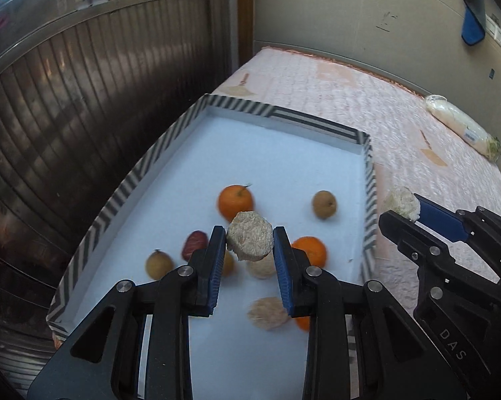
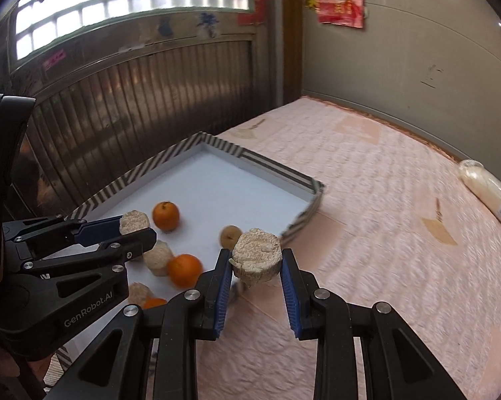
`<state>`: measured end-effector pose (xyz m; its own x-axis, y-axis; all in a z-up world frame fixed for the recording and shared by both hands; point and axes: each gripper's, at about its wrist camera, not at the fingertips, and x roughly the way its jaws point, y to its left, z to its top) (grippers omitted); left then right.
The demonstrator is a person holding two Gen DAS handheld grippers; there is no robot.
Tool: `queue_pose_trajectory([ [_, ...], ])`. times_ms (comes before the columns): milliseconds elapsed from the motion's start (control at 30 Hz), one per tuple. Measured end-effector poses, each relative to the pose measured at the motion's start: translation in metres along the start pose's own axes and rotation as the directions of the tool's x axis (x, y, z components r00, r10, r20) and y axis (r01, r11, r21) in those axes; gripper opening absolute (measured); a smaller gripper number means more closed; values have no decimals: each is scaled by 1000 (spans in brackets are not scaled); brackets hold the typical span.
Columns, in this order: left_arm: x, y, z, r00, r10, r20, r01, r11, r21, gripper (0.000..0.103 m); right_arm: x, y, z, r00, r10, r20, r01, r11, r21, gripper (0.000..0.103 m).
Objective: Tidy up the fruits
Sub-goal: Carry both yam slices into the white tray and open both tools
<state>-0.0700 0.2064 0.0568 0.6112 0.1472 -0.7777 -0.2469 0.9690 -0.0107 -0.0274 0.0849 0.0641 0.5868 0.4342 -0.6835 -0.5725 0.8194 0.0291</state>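
Observation:
A white tray with a striped rim [image 1: 170, 136] [image 2: 170, 160] lies on a pink quilted bed. It holds oranges [image 1: 235, 201] [image 2: 165, 215], small brown fruits [image 1: 324, 204] [image 2: 229, 235], a dark red fruit [image 1: 194, 244] and pale corn cob pieces [image 1: 267, 313] [image 2: 157, 257]. My left gripper [image 1: 249, 240] is shut on a corn cob piece [image 1: 249, 240] above the tray; it also shows in the right wrist view [image 2: 135, 225]. My right gripper [image 2: 256, 260] is shut on another corn cob piece [image 2: 256, 255] over the bed beside the tray's right rim; it also shows in the left wrist view [image 1: 402, 208].
The pink quilt [image 2: 384, 200] stretches to the right and back. A white wrapped roll [image 1: 464, 126] [image 2: 490, 186] lies at its far right edge. A ribbed metal shutter [image 1: 83, 100] stands left of the tray. A grey wall [image 1: 350, 10] is behind the bed.

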Motion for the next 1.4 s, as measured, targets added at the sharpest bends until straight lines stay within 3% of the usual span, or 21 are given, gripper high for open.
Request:
queue_pose_trajectory([
  [333, 11, 20, -4, 999, 6, -36, -7, 999, -37, 28, 34, 31, 12, 998, 33, -61, -37, 997, -61, 28],
  [1067, 17, 33, -4, 998, 31, -54, -35, 998, -58, 28, 84, 49, 29, 990, 78, -114, -93, 987, -134, 28],
  [1333, 15, 29, -6, 998, 41, -37, -43, 998, -46, 38, 70, 42, 23, 993, 66, -97, -76, 992, -101, 30],
  [1400, 12, 28, -6, 999, 50, -21, -51, 998, -48, 50, 61, 40, 20, 995, 65, -79, -72, 993, -91, 30],
])
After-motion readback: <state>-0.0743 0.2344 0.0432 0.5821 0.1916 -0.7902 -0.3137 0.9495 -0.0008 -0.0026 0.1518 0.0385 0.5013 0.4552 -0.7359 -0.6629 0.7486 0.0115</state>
